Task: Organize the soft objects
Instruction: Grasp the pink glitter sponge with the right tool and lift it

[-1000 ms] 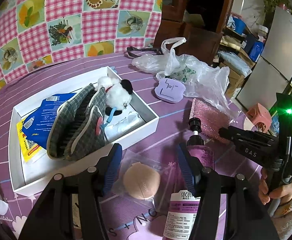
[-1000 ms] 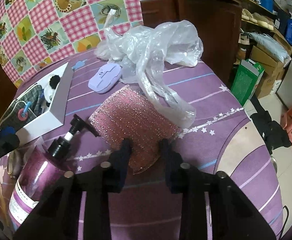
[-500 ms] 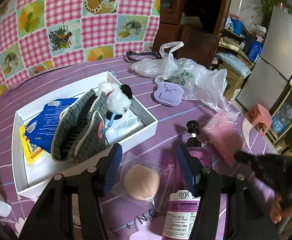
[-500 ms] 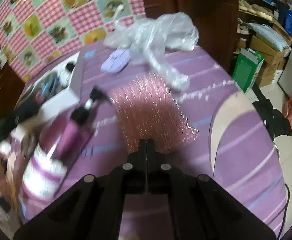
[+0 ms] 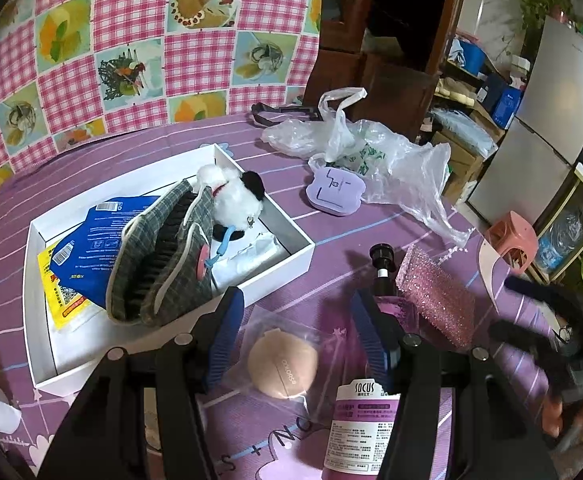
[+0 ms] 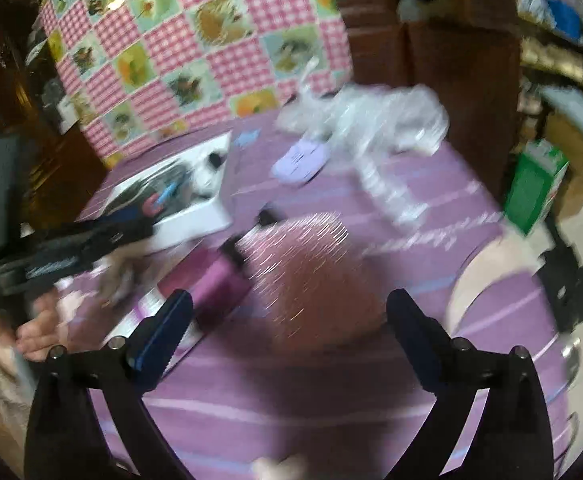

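A pink glittery sponge (image 5: 437,302) lies on the purple tablecloth beside a purple pump bottle (image 5: 375,364); it shows blurred in the right wrist view (image 6: 315,276). My right gripper (image 6: 289,312) is open and empty just short of it. My left gripper (image 5: 295,328) is open over a beige makeup puff (image 5: 282,364) in a clear bag. A white box (image 5: 303,246) holds a plaid slipper (image 5: 163,256) and a white plush toy (image 5: 235,196).
A crumpled plastic bag (image 5: 375,160) and a lilac pad (image 5: 335,192) lie behind the sponge. Blue and yellow packets (image 5: 79,256) lie in the box. The table edge drops off at the right, with a pink stool (image 5: 511,240) below.
My right gripper shut on the pink sponge and lifted it, then opened and let it go; the sponge lies nearer the bottle. The left gripper held still.
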`<state>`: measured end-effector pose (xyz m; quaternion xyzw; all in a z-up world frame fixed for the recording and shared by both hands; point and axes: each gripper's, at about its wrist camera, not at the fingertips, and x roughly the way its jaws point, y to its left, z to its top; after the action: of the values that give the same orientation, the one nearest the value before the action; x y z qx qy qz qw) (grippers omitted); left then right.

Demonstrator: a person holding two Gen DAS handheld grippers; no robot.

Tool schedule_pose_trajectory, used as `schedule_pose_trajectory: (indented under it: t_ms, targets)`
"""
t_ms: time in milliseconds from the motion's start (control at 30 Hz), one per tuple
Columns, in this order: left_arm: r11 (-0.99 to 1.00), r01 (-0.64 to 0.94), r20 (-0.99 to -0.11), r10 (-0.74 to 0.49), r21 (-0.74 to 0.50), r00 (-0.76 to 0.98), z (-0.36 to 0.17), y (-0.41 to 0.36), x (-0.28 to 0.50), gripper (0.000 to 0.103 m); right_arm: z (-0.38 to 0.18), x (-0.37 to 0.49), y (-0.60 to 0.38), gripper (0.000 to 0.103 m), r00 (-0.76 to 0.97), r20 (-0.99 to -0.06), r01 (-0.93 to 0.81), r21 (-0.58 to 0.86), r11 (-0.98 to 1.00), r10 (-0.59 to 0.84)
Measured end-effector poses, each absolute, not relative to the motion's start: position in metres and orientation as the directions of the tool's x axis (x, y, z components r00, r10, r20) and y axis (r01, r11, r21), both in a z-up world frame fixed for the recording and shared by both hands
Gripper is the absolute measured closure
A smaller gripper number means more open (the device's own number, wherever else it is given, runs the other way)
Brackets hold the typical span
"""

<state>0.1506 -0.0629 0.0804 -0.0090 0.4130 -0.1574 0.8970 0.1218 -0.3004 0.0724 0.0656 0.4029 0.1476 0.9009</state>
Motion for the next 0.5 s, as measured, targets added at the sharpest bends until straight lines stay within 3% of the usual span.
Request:
schedule_pose_trajectory:
  t_ms: [333,500]
  targets:
    - [0.948,0.280,-0.751,-0.295,-0.151,0.591,0.074,-0.064,0.153,0.046,0.057,0.157,-0.310,0.006,0.585,-0.730,-0.246,0.256,0.935,0.354]
    - [0.946,0.289,-0.766,-0.294,-0.147,0.571,0.067,-0.068,0.155,0.046,0.028,0.157,-0.285,0.005,0.512,-0.805,-0.291,0.165,0.942,0.299]
